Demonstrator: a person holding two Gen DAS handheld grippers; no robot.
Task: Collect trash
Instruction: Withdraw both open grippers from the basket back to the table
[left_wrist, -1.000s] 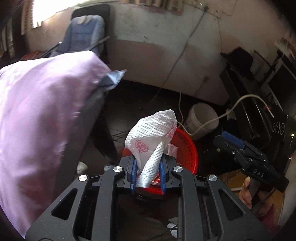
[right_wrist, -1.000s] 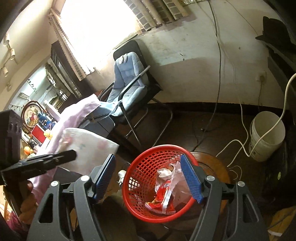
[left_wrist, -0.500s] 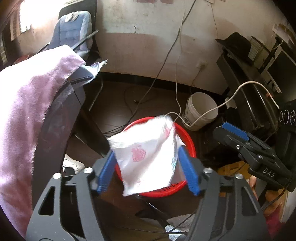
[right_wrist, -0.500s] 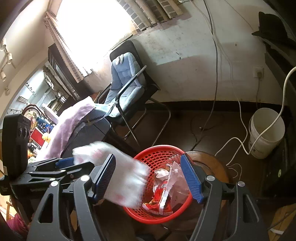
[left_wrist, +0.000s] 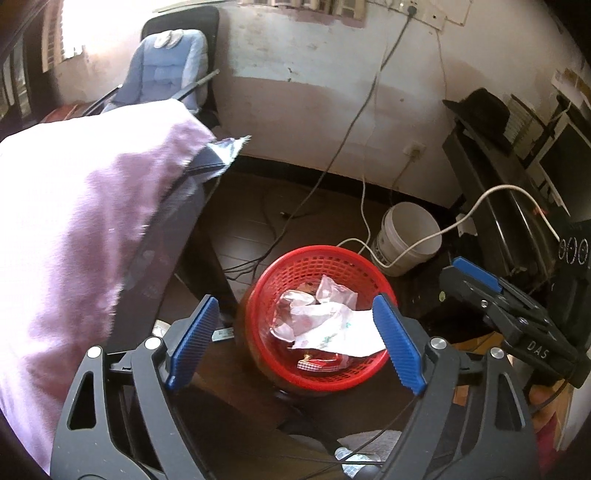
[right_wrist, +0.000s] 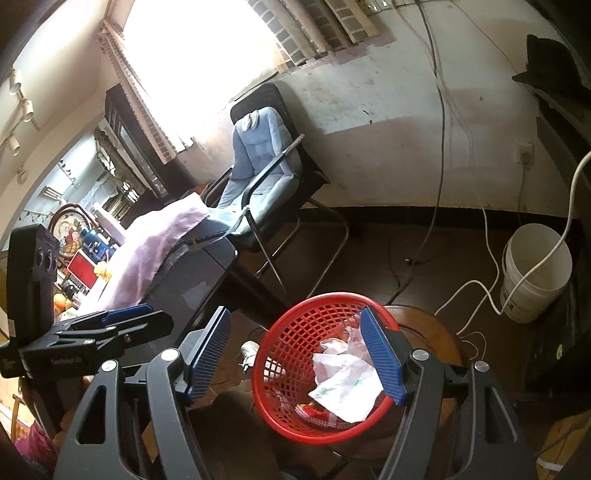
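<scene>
A red mesh basket (left_wrist: 317, 252) stands on a round wooden stool (right_wrist: 437, 332) below both grippers. A white printed napkin (left_wrist: 332, 328) lies inside it on top of crumpled wrappers, and the same napkin (right_wrist: 347, 384) shows in the right wrist view. My left gripper (left_wrist: 293, 308) hovers over the basket, its jaws opening wide, with nothing between the blue pads. My right gripper (right_wrist: 295, 321) is open above the basket (right_wrist: 332, 295) and holds nothing. Each gripper shows at the edge of the other's view.
A white bucket (left_wrist: 410, 236) with a hose stands on the floor behind the basket. A purple cloth (left_wrist: 74, 229) drapes over furniture at the left. A chair with a blue cushion (right_wrist: 262, 166) stands by the wall. Cables trail across the dark floor.
My left gripper went from shut on the white napkin to wide open. The napkin dropped out and now lies in the red basket. The right gripper stayed as it was.
</scene>
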